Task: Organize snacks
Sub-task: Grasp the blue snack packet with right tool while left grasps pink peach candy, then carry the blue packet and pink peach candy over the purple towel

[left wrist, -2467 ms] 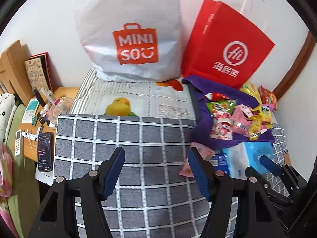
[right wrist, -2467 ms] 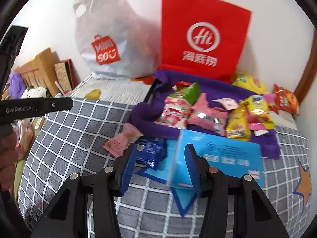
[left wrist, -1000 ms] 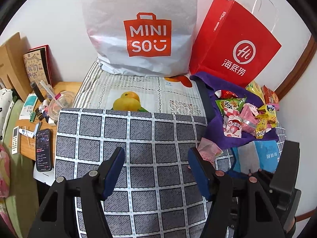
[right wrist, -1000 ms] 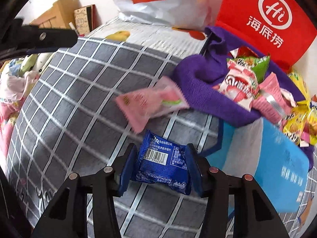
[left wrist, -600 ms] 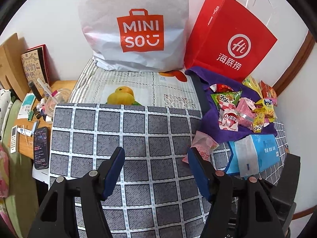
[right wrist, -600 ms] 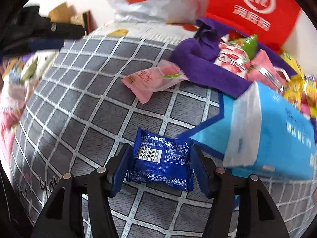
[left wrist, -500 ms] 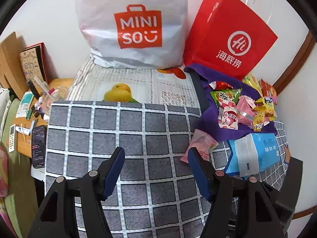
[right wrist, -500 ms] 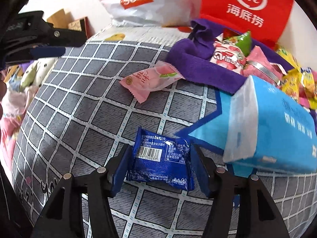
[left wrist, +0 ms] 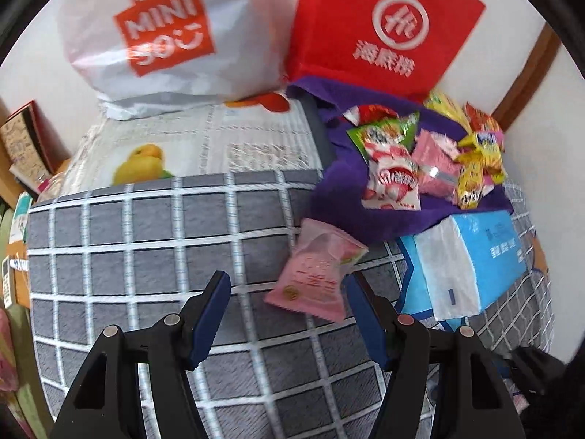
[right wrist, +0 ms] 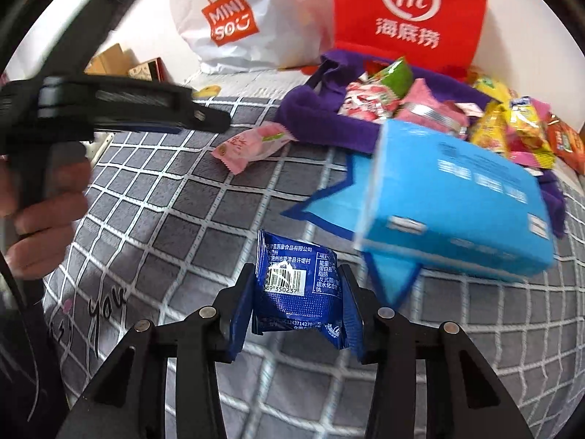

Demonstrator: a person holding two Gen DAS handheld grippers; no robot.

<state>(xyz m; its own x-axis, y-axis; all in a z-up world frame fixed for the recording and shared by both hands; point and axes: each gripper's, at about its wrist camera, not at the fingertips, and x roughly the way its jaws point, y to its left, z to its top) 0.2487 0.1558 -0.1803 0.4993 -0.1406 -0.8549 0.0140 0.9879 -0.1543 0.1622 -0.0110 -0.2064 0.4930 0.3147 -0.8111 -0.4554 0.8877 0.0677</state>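
Observation:
A blue snack packet (right wrist: pixel 299 285) with a barcode stands crumpled between the pads of my right gripper (right wrist: pixel 297 270), whose jaws are closing on it just above the grey checked blanket (right wrist: pixel 182 219). A pink snack packet (left wrist: pixel 314 278) lies flat on the blanket, right at the fingertips of my left gripper (left wrist: pixel 286 280), nearer its right finger. That gripper is open and touches nothing. The right wrist view also shows the pink packet (right wrist: pixel 252 146), with the left gripper's fingers (right wrist: pixel 146 109) just left of it, held by a hand (right wrist: pixel 36 201).
A light blue tissue pack (left wrist: pixel 471 259) lies right of the pink packet. Behind it a purple cloth (left wrist: pixel 336 197) carries a pile of several snack packets (left wrist: pixel 395 175). A white MINISO bag (left wrist: pixel 164 36) and a red paper bag (left wrist: pixel 384 25) lean on the far wall.
My left gripper moved down and right, bringing the pink packet up to its fingertips. The right jaws narrowed on the blue packet, which went from lying flat to standing crumpled between the pads.

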